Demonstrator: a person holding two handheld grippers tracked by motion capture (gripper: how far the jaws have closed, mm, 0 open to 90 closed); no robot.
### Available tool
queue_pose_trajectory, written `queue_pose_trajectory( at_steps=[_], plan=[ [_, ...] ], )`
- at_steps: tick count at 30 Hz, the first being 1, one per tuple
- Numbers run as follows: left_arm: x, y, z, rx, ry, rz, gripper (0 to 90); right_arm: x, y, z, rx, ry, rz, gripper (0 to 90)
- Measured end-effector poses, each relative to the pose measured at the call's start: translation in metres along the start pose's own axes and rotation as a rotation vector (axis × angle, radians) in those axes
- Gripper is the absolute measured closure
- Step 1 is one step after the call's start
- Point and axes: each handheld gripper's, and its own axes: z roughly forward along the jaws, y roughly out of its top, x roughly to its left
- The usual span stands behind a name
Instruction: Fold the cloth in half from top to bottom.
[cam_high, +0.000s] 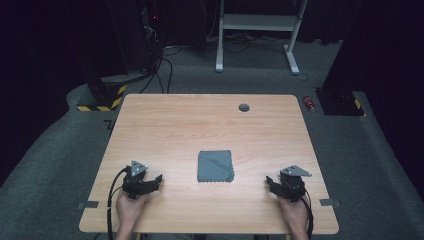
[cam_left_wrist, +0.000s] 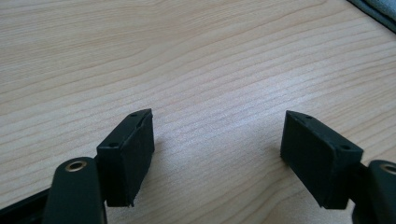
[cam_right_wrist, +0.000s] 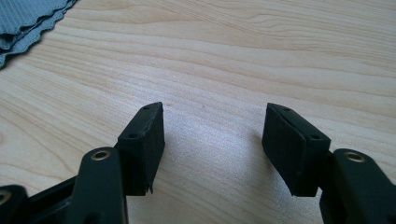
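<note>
A grey folded cloth (cam_high: 215, 166) with a scalloped edge lies flat on the wooden table (cam_high: 210, 125), a little in front of its middle. My left gripper (cam_high: 157, 181) rests low on the table to the left of the cloth, open, nothing between its jaws. My right gripper (cam_high: 269, 182) rests to the right of the cloth, also open and empty. In the left gripper view the gripper (cam_left_wrist: 217, 154) shows bare wood between its pads, with a cloth corner (cam_left_wrist: 376, 10) at top right. In the right gripper view the gripper (cam_right_wrist: 212, 149) stands over bare wood, the cloth (cam_right_wrist: 28, 18) at top left.
A small dark round disc (cam_high: 244, 107) sits near the table's far edge. Tape tabs mark the near corners (cam_high: 88, 204). Beyond the table are a white desk frame (cam_high: 257, 30), cables and dark equipment on grey carpet.
</note>
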Motion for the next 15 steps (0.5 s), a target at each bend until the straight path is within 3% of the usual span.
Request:
queue_pose_trajectory(
  at_steps=[15],
  plan=[
    [-0.0001, 0.0, 0.0, 0.0, 0.001, 0.0, 26.3, 0.0003, 0.0002, 0.0001, 0.002, 0.003, 0.003, 37.7]
  ],
)
